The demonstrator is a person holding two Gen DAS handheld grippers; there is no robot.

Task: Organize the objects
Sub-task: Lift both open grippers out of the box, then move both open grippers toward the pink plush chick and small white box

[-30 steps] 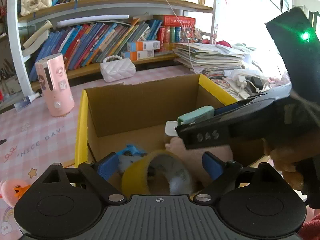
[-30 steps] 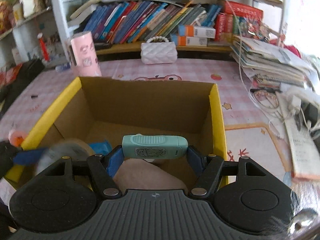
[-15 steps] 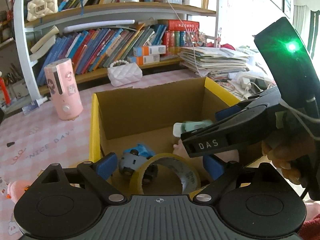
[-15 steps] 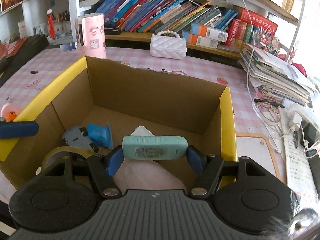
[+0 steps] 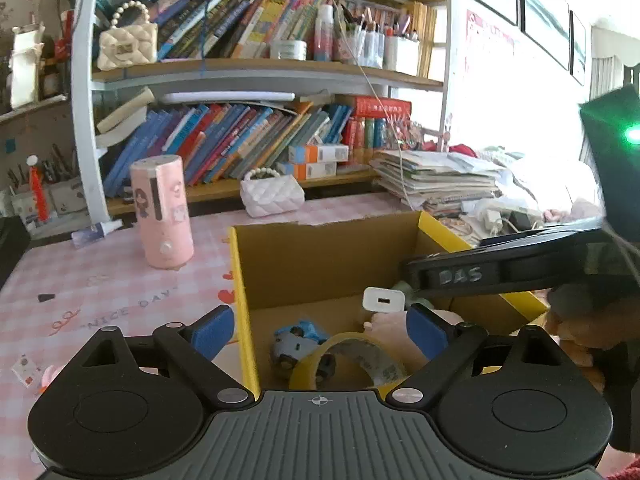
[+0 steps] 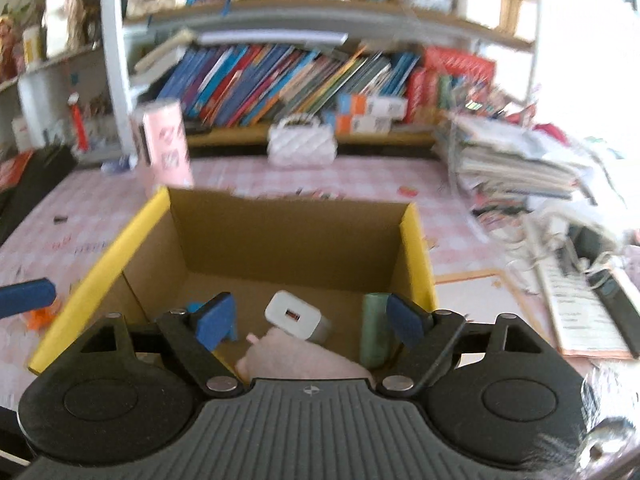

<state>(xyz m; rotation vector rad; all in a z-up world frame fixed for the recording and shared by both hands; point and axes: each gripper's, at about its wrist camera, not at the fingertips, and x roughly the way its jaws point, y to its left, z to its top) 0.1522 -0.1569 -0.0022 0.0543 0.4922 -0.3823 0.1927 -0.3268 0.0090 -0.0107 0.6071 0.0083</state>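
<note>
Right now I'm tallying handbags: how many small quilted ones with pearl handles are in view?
2: a cream quilted handbag on the upper shelf, and a white quilted handbag on the pink table. Clutter may hide others.

Matt brown cardboard box (image 5: 332, 256) with a smooth yellow outer face, glossy translucent tape roll (image 5: 352, 360), smooth white plastic charger (image 6: 294, 316), soft pink plush toy (image 6: 308, 356), quilted white purse (image 5: 272, 196), pink checked cloth-covered tabletop (image 5: 100, 280)

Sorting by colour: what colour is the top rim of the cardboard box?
Yellow. The cardboard box rim shows sharpest in the left wrist view.
</note>
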